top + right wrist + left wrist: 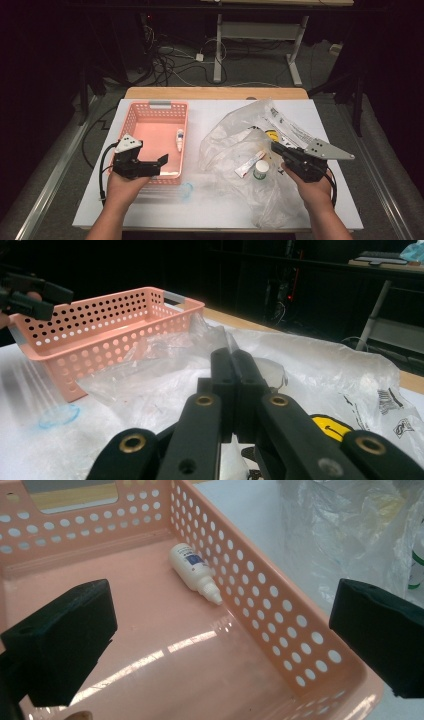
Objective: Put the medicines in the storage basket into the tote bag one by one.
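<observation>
White table (150, 210) bears perforated pink basket (135, 120), crinkled clear bag (225, 135).

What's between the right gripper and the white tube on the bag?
Nothing visible. The right gripper, jaws shut, sits just right of the white tube and a small white jar, both lying on the plastic bag.

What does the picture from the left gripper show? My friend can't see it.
A small white dropper bottle lies on its side in a pink basket full of round holes, against its wall. The left gripper holds its two black jaws wide apart over the basket.
</observation>
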Available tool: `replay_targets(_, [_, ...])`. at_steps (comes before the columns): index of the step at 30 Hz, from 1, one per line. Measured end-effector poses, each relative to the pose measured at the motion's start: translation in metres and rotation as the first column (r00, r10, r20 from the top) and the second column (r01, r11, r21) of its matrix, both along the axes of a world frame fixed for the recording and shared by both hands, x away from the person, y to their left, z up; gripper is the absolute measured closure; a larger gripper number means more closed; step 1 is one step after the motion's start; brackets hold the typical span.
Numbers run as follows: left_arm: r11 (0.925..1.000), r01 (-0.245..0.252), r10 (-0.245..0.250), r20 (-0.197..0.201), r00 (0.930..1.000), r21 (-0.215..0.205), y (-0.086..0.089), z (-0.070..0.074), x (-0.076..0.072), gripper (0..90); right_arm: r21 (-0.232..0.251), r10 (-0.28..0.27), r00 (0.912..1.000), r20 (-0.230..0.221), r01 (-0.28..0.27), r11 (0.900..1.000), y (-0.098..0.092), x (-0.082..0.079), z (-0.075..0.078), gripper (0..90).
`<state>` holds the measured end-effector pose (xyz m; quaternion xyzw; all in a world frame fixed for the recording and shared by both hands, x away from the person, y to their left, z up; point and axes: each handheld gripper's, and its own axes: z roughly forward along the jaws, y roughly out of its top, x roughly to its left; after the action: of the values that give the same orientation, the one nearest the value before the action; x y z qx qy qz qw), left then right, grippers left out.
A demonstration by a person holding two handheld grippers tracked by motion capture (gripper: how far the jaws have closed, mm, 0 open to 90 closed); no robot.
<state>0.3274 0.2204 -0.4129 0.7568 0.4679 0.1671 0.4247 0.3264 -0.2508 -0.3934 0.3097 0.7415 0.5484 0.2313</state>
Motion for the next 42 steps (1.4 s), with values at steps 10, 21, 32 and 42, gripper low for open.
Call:
replay_targets(10, [0.9999,-0.009,0.009,0.005,1.0000,0.007,-0.012,0.022,0.037,0.0,0.014,-0.001,1.0000,0.004,0.000,1.000,-0.002,0.001,0.002,90.0])
replay_targets(21, [0.9996,-0.023,0.024,-0.056,0.9982,0.015,-0.021,0.011,0.082,0.0,0.003,0.007,1.0000,0.005,-0.007,1.000,0.001,0.001,0.001,90.0])
replay_targets(32, [0.9964,-0.075,0.081,-0.200,0.9765,0.041,-0.023,-0.014,0.115,3.8,0.001,0.006,1.0000,-0.002,-0.006,1.000,0.001,0.002,0.000,90.0])
replay_targets(42, [0.9978,-0.056,0.064,-0.270,0.9606,0.036,-0.022,-0.025,0.125,16.5,0.005,0.012,0.9999,-0.001,-0.012,1.000,0.000,0.002,0.000,90.0])
